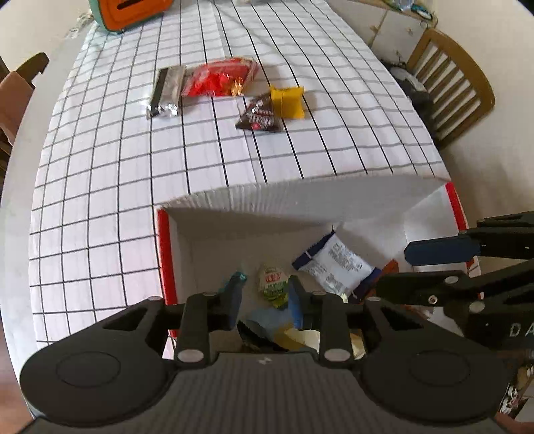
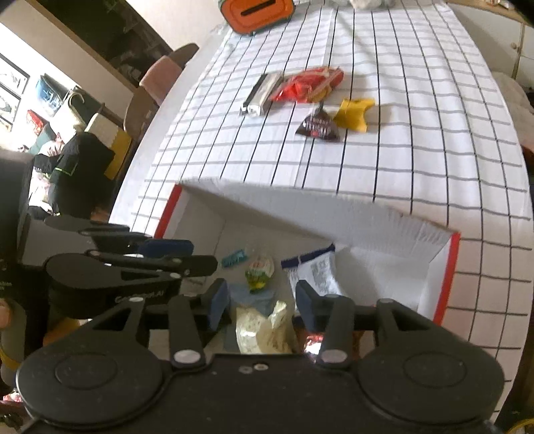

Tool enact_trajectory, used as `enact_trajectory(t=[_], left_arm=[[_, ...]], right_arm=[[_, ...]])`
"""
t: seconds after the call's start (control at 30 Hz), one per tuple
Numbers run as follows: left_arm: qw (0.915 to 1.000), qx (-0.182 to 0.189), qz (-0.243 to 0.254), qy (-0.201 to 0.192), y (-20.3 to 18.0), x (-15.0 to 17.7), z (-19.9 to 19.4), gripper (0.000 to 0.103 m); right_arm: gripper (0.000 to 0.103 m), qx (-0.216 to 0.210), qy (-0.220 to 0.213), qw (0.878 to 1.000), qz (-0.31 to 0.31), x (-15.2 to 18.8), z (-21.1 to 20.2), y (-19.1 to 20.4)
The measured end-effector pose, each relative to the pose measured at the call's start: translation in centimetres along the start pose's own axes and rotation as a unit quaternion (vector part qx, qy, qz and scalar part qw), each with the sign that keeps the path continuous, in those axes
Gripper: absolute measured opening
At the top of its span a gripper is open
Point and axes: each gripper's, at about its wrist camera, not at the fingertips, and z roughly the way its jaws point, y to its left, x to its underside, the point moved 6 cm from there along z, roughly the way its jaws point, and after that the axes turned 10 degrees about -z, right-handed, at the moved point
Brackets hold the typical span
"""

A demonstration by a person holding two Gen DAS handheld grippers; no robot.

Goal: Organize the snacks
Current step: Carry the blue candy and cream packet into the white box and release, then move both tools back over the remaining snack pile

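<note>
Both grippers are hanging over the open white box with red edges (image 1: pixel 163 253), pointing steeply down into it. The left gripper (image 1: pixel 265 302) has its jaws partly open with nothing pinched between them; you just see the pile of wrappers underneath through the gap. Same deal with the right gripper (image 2: pixel 263 302): jaws partly apart, no pad pressing on anything, and a crinkly pale yellow packet (image 2: pixel 263 329) lies in the box below the gap.

Inside the box, a bit further in, there's a small green and white snack pack (image 1: pixel 272 283), a tiny teal wrapper (image 2: pixel 234 257) next to it toward the left wall, and a white pouch with blue ends (image 1: pixel 335 263) lying tilted toward the right side. Some bluish wrapper stuff (image 1: pixel 267 318) sits right under the left jaws, hard to make out what it is.

Beyond the box's far wall, out on the checked tablecloth covering the counter (image 1: pixel 100 200), four snacks are not in the box. Nearest is a dark brown triangular pack (image 1: pixel 258 117), touching a yellow packet (image 1: pixel 287 101) just to its right. Behind those, a red bag (image 1: pixel 218 78) lies beside a silver bar wrapper (image 1: pixel 165 91). At the far end of the counter sits an orange and teal container (image 1: pixel 128 13), and a wooden chair (image 1: pixel 450 83) stands off to the right.
</note>
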Motion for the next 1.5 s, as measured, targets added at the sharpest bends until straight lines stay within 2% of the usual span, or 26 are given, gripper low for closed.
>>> enact_trajectory(t=[0.1, 0.17, 0.23, 0.3, 0.4, 0.53, 0.6, 0.8, 1.17, 1.37, 1.5], left_arm=[[0.9999, 0.0, -0.002, -0.013, 0.2, -0.6, -0.7, 0.031], [0.9997, -0.001, -0.002, -0.024, 0.3, -1.0, -1.2, 0.039], [0.9992, -0.003, -0.002, -0.04, 0.5, -1.5, -1.7, 0.062], [0.9984, -0.006, -0.005, -0.056, 0.7, -2.0, -2.3, 0.071], [0.9976, -0.008, -0.009, -0.068, 1.1, -2.8, -2.9, 0.072], [0.9965, -0.01, -0.018, -0.081, 1.7, -4.2, -3.4, 0.076], [0.9955, -0.016, -0.017, -0.091, 1.9, -4.9, -3.6, 0.077], [0.9903, -0.048, -0.005, -0.13, 2.6, -7.3, -4.1, 0.08], [0.9851, -0.075, -0.005, -0.154, 4.7, -13.1, -2.3, 0.08], [0.9845, -0.09, -0.006, -0.15, 6.3, -16.0, 0.5, 0.08], [0.9864, -0.094, -0.017, -0.134, 7.5, -17.8, 3.0, 0.08]], right_arm=[[0.051, 0.005, -0.011, 1.0, -0.003, -0.6, -0.7, -0.1], [0.055, 0.008, -0.019, 1.0, -0.005, -1.1, -1.0, -0.2], [0.06, 0.011, -0.026, 1.0, -0.007, -1.6, -1.3, -0.2], [0.067, 0.016, -0.034, 0.999, -0.008, -2.1, -1.5, -0.4], [0.075, 0.024, -0.041, 0.999, -0.005, -2.8, -1.7, -0.8], [0.078, 0.036, -0.046, 0.998, -0.003, -3.9, -1.9, -1.3], [0.085, 0.046, -0.051, 0.998, -0.004, -4.6, -2.1, -1.6], [0.093, 0.072, -0.069, 0.995, -0.008, -6.8, -2.3, -2.4], [0.095, 0.124, -0.079, 0.989, 0.006, -11.6, -1.3, -5.5], [0.095, 0.144, -0.06, 0.987, 0.034, -13.7, 1.3, -7.8], [0.095, 0.15, -0.05, 0.986, 0.056, -14.9, 3.1, -9.2]])
